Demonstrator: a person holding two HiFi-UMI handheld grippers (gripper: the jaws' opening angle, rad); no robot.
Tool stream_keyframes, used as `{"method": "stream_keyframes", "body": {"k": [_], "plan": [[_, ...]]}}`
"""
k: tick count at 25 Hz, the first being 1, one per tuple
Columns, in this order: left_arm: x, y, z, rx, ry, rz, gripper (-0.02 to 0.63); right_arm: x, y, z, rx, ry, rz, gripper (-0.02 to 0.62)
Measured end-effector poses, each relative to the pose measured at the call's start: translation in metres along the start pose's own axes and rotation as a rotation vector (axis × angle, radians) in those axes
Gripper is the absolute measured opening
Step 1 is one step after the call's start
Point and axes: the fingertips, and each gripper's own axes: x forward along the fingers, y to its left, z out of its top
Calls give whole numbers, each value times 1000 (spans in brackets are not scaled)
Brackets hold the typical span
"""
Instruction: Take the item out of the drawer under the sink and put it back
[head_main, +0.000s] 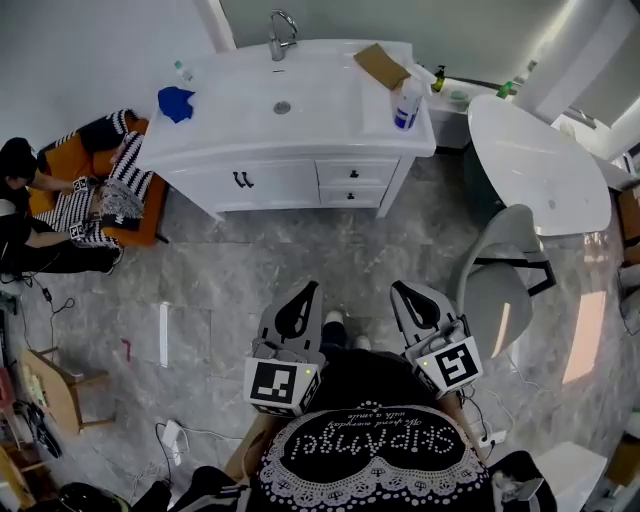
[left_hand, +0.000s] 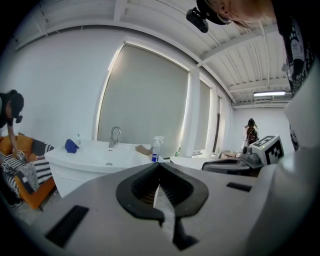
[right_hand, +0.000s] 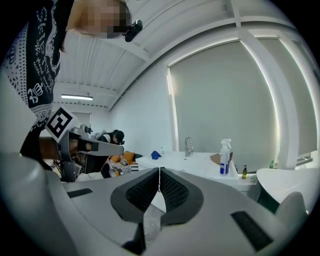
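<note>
The only lettering is on the person's black top (head_main: 365, 470): one row of large studded letters, upside down in the head view, with a thin cursive line beside it. Neither row can be read with certainty, and the cursive is too small.

The marker cube (head_main: 278, 385) on the left gripper (head_main: 308, 290) and the marker cube (head_main: 456, 365) on the right gripper (head_main: 400, 290) each carry a black-and-white square code pattern, with no letters or numbers.

The spray bottle (head_main: 405, 103) on the sink counter (head_main: 330, 120) has a blue label, but its print is too small to read in any view.
</note>
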Motion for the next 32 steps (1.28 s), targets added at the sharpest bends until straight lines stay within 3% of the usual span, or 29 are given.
{"method": "stream_keyframes", "body": {"k": [8,11,21,32], "plan": [[-13,38,-1,-1,-7,5,5,25,23,11,45,-45,-11,18],[-12,48,-8,14,31,-22,5,29,30,15,22,-60,-17,18],[1,48,-9,14,27,-80,5,28,21,12,64,-63,-104,18],[3,84,-21,-65,62,70,5,61,23,8,64,-14,-15,20]]}}
